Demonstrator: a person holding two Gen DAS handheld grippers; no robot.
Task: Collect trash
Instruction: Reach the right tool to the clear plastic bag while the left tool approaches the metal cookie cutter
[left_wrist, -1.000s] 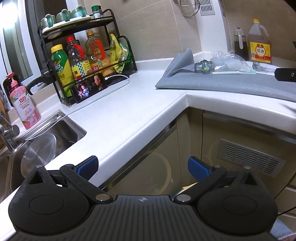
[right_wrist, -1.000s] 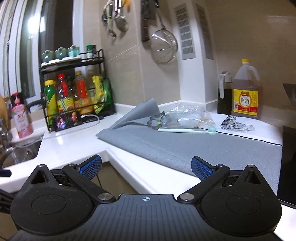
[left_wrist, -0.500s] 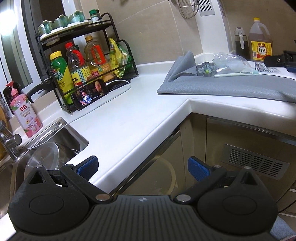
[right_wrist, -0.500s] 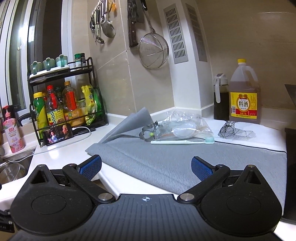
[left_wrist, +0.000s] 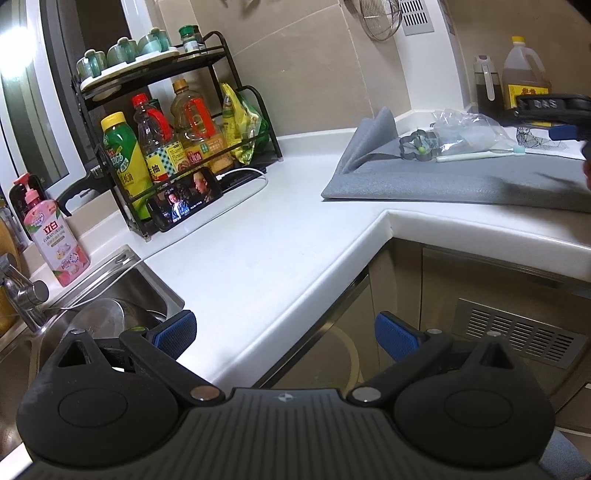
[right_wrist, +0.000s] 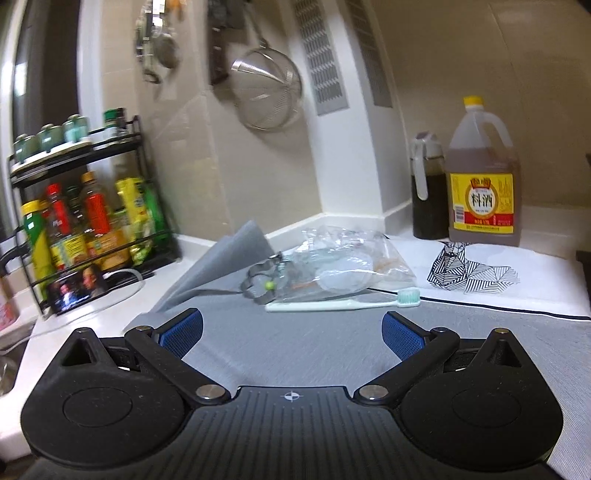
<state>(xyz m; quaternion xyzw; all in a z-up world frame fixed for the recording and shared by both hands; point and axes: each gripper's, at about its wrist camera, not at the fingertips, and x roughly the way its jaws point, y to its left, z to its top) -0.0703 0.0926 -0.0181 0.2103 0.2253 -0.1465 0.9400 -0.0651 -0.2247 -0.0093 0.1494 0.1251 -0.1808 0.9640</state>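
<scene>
Trash, i.e. crumpled clear plastic bag (right_wrist: 343, 266), is seen lying on grey mat (right_wrist: 332, 343) w/ toothbrush (right_wrist: 343, 302) just in front. Right gripper (right_wrist: 291, 332) is held wide apart, empty, aimed at it, prob. for pickup. Left gripper (left_wrist: 284, 334), likewise spread, is kept back over counter edge (left_wrist: 295, 295).

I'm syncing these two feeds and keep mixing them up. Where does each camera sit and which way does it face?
Left wrist: on the left tongs, held off the counter's edge, facing the corner counter, condiment rack and sink; its own open blue-padded fingers show, plus the right tongs.
Right wrist: on the right tongs, over the gray mat, facing the wall; its open fingers show.
Shared: plastic bag, toothbrush, cooking wine jug, the rack.
</scene>
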